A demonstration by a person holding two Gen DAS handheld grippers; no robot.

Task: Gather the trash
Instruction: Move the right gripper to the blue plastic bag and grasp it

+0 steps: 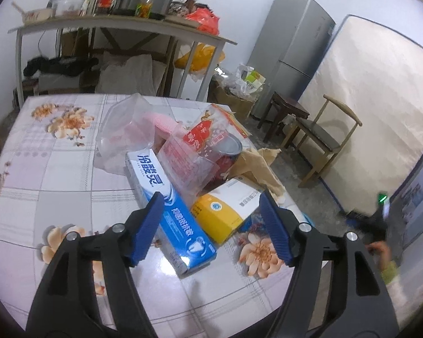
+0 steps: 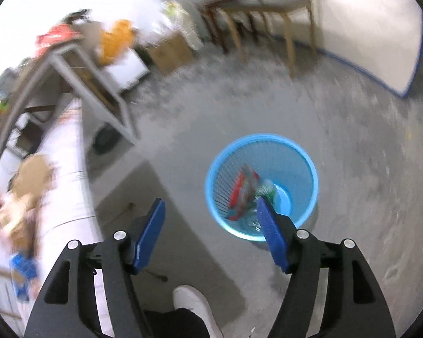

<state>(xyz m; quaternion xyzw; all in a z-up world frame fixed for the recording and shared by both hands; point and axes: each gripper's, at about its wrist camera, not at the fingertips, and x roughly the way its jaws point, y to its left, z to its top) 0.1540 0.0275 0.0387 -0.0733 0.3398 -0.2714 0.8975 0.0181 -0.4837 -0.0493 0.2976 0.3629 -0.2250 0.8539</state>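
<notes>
2 open claws (image 1: 211, 197) (image 2: 211, 205), 1 blue bin (image 2: 304, 152), 2 boxes (image 1: 166, 197) (image 1: 225, 211)

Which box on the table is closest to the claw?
The blue-and-white toothpaste box. It lies between the left gripper's open fingers, while the yellow-and-white box sits just behind, nearer the right finger.

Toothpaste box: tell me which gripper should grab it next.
Left. The left gripper is open right above the toothpaste box on the table. The right gripper is open and empty over the floor, beside the blue bin.
</notes>
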